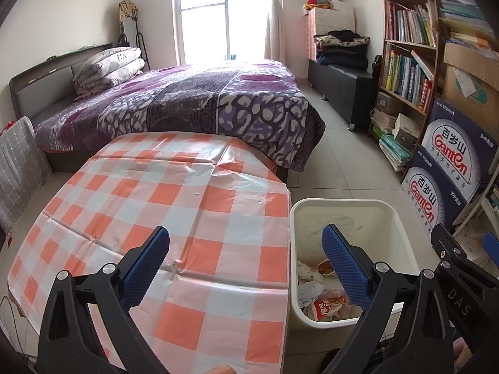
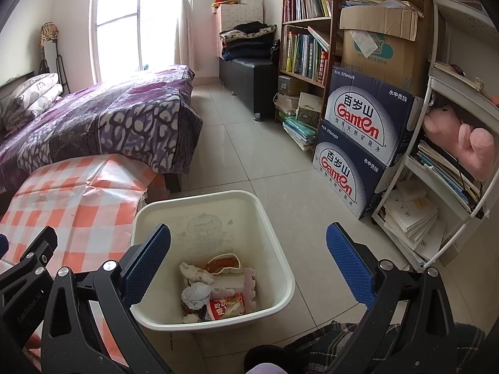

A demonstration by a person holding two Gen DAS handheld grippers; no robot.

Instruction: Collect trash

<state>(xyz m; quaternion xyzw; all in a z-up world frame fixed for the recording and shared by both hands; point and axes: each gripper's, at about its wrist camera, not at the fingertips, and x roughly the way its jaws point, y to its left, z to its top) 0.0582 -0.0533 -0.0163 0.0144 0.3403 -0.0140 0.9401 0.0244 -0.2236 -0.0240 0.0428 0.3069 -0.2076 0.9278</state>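
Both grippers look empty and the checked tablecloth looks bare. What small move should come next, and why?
Probably pull both grippers back and stop: the left gripper and right gripper are open and empty, the tablecloth shows no trash, and wrappers and crumpled paper already lie in the white bin.

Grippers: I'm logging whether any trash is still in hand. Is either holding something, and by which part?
Nothing is held. The left gripper and right gripper are both open and empty; the trash lies in the bin.

The table [image 1: 162, 193] carries only an orange-and-white checked cloth [image 1: 218, 233]. Beside it on the tiled floor [image 2: 280, 193] stands a cream waste bin [image 2: 277, 268] holding trash.
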